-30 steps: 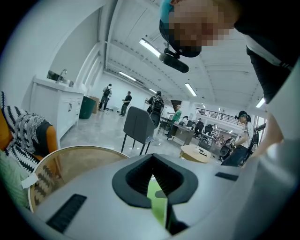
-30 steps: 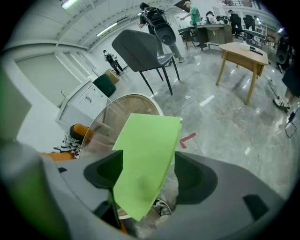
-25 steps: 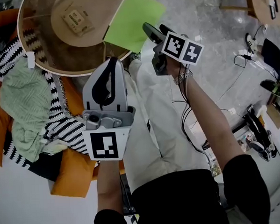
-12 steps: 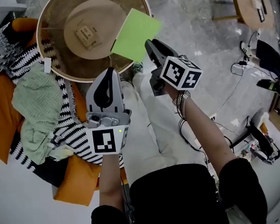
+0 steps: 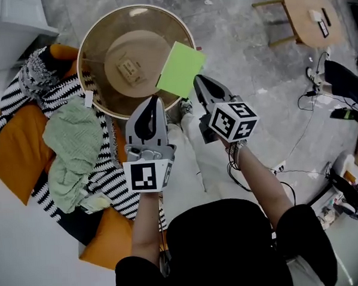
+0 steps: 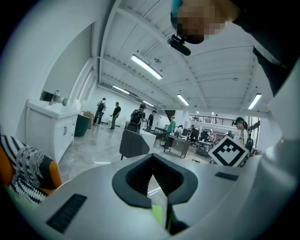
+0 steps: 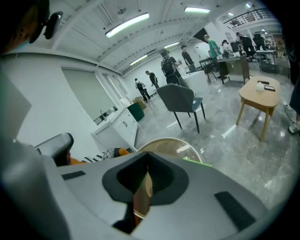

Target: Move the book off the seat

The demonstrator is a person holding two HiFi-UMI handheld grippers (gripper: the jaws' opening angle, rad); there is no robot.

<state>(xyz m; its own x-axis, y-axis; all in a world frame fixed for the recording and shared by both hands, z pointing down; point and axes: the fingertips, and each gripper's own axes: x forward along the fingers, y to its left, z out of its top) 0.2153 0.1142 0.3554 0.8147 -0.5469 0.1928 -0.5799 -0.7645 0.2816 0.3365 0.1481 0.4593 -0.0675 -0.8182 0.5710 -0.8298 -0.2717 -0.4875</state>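
Observation:
The green book lies flat on the near right edge of the round glass table, partly overhanging its rim. My right gripper hovers just right of the book; its jaws have just been closing and now stand shut with nothing between them. My left gripper is held up beside it, below the table's near rim, jaws shut and empty. In the right gripper view the shut jaws point at the table, where a sliver of the book shows. The left gripper view shows only its shut tips.
To the left, a seat with orange cushions, a black-and-white striped blanket and a pale green cloth. A small wooden side table stands at the far right, cables trail on the grey floor, and a white cabinet sits top left.
The right jaws went from open beside the green book to shut and empty. Both grippers rose and drew back from the table; the book stayed on the table's edge.

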